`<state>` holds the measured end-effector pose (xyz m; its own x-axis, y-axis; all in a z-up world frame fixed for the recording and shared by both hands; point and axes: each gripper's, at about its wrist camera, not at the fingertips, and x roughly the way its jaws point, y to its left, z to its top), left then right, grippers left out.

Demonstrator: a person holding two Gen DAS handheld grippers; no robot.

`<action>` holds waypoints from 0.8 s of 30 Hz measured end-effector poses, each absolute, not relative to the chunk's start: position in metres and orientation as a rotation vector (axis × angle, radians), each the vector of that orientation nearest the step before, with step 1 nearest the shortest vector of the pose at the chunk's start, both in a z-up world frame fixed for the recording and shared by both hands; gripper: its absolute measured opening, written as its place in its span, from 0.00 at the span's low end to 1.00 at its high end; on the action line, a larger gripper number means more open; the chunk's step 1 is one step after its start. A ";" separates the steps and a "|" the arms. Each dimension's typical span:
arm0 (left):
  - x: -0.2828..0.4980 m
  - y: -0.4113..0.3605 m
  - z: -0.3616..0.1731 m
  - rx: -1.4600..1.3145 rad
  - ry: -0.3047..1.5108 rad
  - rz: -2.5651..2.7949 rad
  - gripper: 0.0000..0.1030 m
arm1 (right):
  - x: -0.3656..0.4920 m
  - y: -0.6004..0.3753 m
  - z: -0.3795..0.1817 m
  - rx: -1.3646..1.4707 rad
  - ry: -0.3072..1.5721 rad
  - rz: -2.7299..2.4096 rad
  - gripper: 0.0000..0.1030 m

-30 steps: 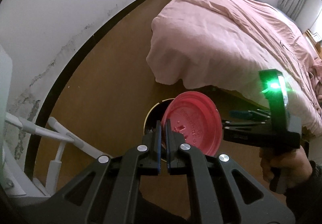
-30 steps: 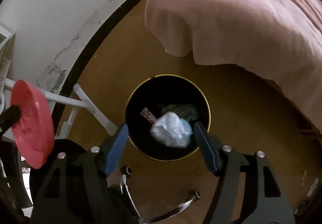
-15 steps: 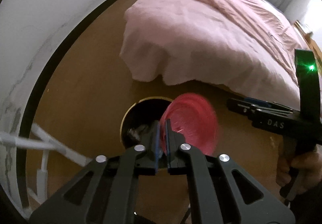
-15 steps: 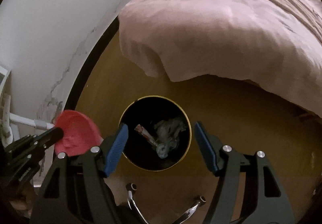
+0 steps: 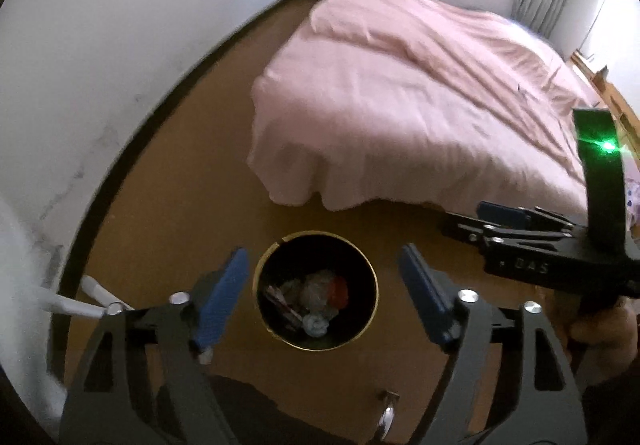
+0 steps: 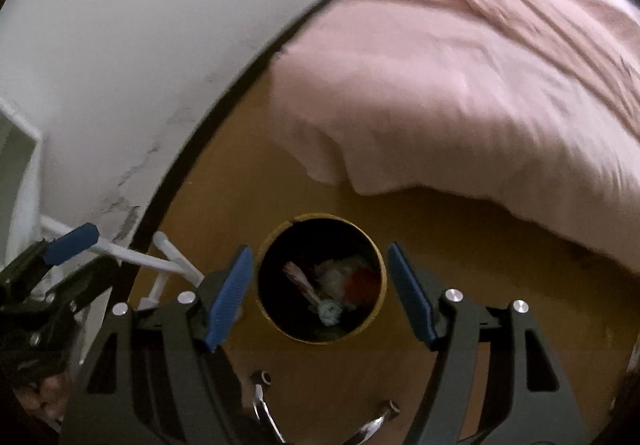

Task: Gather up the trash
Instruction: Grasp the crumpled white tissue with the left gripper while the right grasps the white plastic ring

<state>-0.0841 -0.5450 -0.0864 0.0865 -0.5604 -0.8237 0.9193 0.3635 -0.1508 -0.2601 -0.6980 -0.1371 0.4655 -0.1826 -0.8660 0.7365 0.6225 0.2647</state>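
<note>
Left wrist view, left to right: white wall with dark baseboard along the left edge; white tubular frame leg (image 5: 76, 309) at lower left. Left gripper (image 5: 320, 293) lower centre, blue-padded jaws spread wide, nothing between them. Framed in that gap: round black trash bin with gold rim (image 5: 316, 291) standing on the brown wooden floor (image 5: 180, 173). Inside the bin: crumpled pale paper and wrappers (image 5: 310, 293), plus a red piece (image 5: 340, 287) at the right of the pile, too dark and small to tell what it is. Bed with pink cover (image 5: 400, 117) fills centre to upper right. Right gripper (image 5: 476, 221) at the right edge, seen side-on; can't read its opening from here.

Right wrist view, left to right: left gripper's blue pad at far left, frame leg behind it. Right gripper lower centre, jaws wide apart, empty. Bin sits in the gap between them, same rubbish visible, red piece right of centre. Pink bed upper right. Chrome chair-base legs (image 6: 260, 401) along the bottom edge.

Judgement: drop step reads as done. Both tools unloaded, both hanging above the bin, trash inside it. No loose trash visible on the floor or bed in either view. Next move likely calls for swinging away from the bin to look for another piece, jaws kept open. Some motion blur in both views, so small items could be missed.
</note>
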 end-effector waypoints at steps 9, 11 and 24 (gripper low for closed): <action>-0.017 -0.372 0.008 0.323 0.812 -0.908 0.88 | -0.131 -0.569 -0.020 0.358 0.828 -0.261 0.74; 0.011 -0.307 0.020 0.265 0.815 -0.776 0.88 | -0.096 -0.528 -0.006 0.302 0.826 -0.138 0.74; 0.064 -0.018 0.022 0.134 0.857 -0.241 0.88 | 0.079 -0.219 -0.010 -0.131 0.983 0.523 0.74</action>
